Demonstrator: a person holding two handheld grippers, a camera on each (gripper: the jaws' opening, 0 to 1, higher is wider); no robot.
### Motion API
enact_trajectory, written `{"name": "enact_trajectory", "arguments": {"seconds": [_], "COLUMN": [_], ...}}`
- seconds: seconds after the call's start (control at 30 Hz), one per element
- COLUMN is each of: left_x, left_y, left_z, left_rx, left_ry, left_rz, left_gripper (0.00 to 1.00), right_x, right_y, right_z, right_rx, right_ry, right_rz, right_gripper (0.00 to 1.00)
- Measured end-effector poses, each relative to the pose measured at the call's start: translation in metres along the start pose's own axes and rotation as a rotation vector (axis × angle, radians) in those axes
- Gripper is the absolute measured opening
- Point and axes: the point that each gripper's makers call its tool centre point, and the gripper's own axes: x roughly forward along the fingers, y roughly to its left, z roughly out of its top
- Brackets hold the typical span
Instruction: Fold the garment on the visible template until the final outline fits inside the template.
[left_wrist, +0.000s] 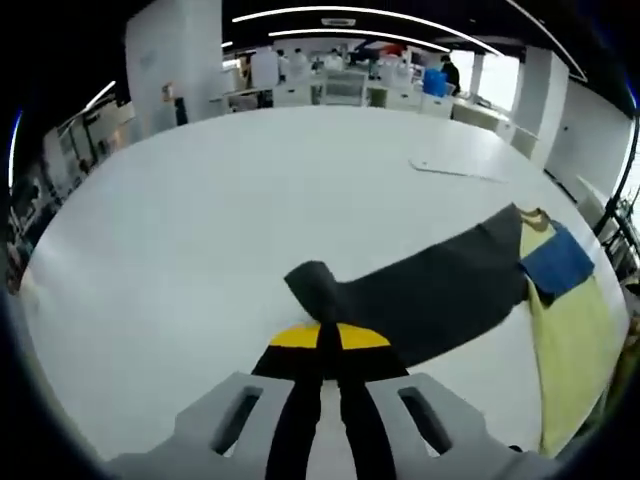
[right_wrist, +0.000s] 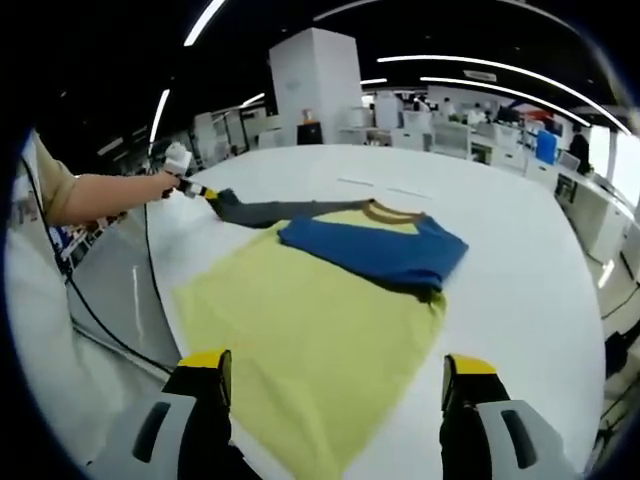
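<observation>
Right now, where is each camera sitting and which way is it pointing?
Left gripper view: rides the left hand-held gripper, low over the white table, looking along the dark grey sleeve its jaws pinch; no body part shows.
Right gripper view: rides the right hand-held gripper, jaws apart, at the hem of the yellow T-shirt, facing the folded blue sleeve; the person's forearm shows.
Shared: the same shirt, grey sleeve and table.

Yellow garment (right_wrist: 300, 330) lies flat on white table (right_wrist: 520, 260), blue sleeve folded across, dark sleeve stretched out
</observation>
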Motion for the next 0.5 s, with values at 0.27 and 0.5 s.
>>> {"name": "enact_trajectory", "arguments": {"seconds": [0.27,0.5], "left_x": [-0.008,-0.015], "left_y": [-0.024,-0.053], "left_z": [0.017,0.032], "left_rx": [0.026,0.053], "left_ry": [-0.027,-0.045], "left_rz": [-0.04,-0.078], "left_gripper": [0.01,0.01], "right_x": [-0.001,0.0], "right_y": [-0.001,-0.003], "right_z": [-0.003,-0.007], "right_rx": [0.001,0.003], "right_ry": [-0.004,-0.003], "right_rz": [0.009,0.023], "right_gripper": [0.86,0.86]}}
